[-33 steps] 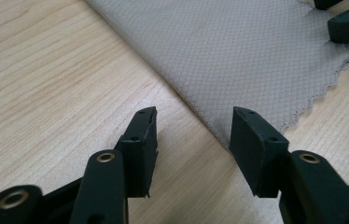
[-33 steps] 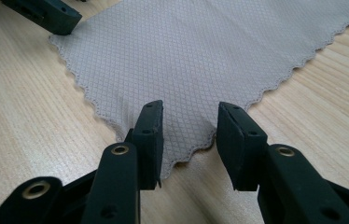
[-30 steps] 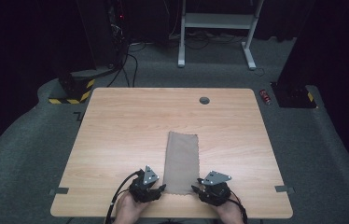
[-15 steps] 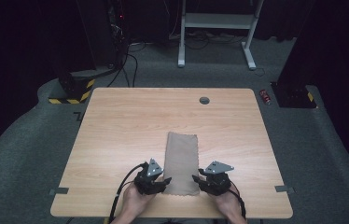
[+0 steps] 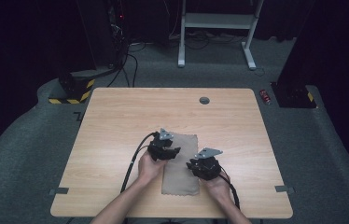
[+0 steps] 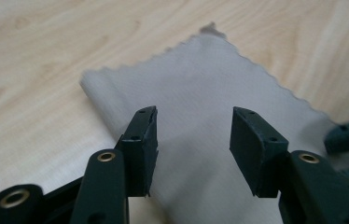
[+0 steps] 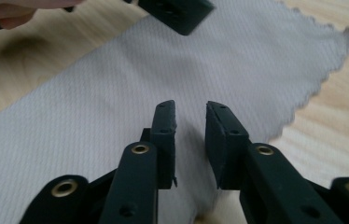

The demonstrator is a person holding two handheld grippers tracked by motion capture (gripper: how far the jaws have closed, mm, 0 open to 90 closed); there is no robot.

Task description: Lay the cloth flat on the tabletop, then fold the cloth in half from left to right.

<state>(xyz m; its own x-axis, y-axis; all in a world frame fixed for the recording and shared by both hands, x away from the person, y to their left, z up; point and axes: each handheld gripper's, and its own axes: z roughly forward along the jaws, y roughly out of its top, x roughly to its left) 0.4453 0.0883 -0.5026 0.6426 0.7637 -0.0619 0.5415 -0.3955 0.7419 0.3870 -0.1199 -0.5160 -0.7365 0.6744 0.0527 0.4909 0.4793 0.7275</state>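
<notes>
Right claw (image 7: 190,119) has just been closing, nothing pinched; left claw (image 6: 194,130) gapes. Either could bunch the cloth (image 5: 182,163) across the desk (image 5: 116,116).

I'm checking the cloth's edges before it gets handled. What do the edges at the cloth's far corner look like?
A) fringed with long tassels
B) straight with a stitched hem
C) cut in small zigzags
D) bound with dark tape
C: in the left gripper view the cloth ends in small zigzag teeth along both edges by its far corner.
</notes>
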